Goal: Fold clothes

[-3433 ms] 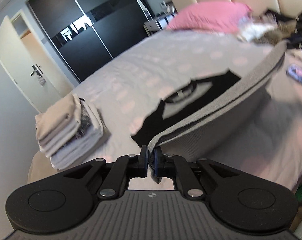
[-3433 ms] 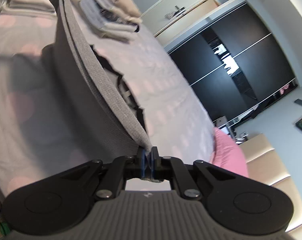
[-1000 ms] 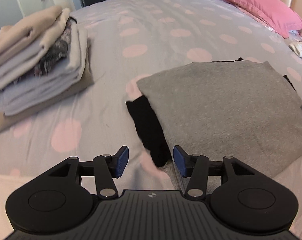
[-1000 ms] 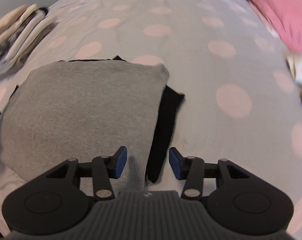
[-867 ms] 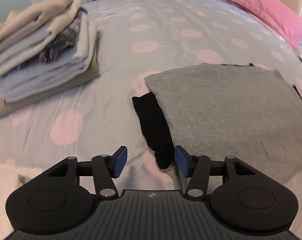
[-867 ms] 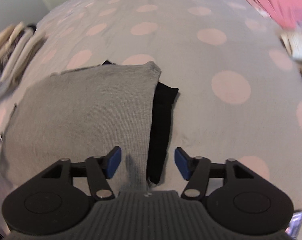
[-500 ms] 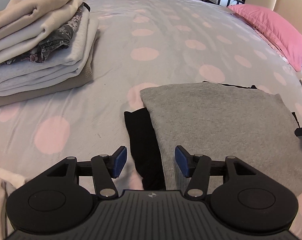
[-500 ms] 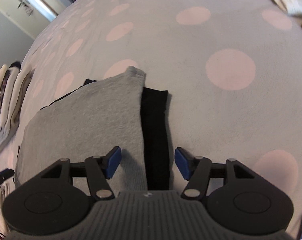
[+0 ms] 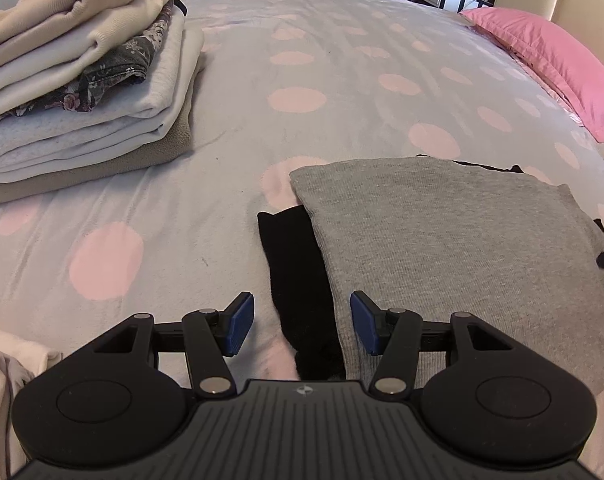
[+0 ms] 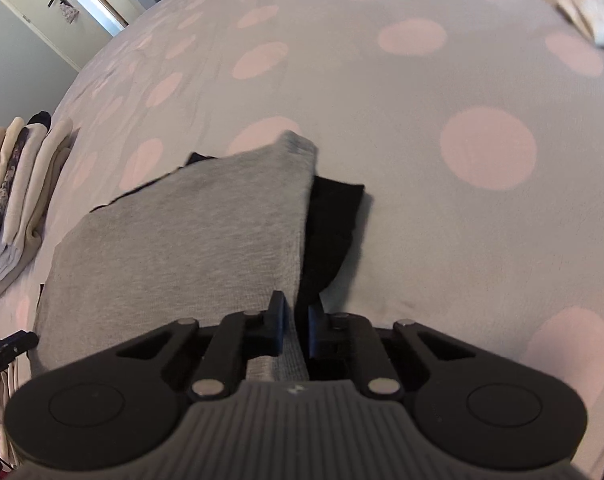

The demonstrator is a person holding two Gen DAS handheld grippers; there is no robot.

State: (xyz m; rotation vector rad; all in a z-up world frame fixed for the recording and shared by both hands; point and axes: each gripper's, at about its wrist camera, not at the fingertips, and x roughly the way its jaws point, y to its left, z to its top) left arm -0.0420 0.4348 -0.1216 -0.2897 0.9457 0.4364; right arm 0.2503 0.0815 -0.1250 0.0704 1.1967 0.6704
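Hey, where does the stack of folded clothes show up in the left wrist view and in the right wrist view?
Left wrist: the stack of folded clothes fills the upper left, on the bed.
Right wrist: the same stack sits at the far left edge, seen sideways.
Shared landmark: the grey garment over black sleeves.

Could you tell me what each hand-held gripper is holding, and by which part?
The right hand-held gripper is closing on the near edge of the grey garment. The left hand-held gripper holds nothing; it is open over the black sleeve.

A home bedroom: polka-dot bed [image 9: 302, 80], pink pillow [image 9: 550, 52], padded headboard [image 9: 582, 4].
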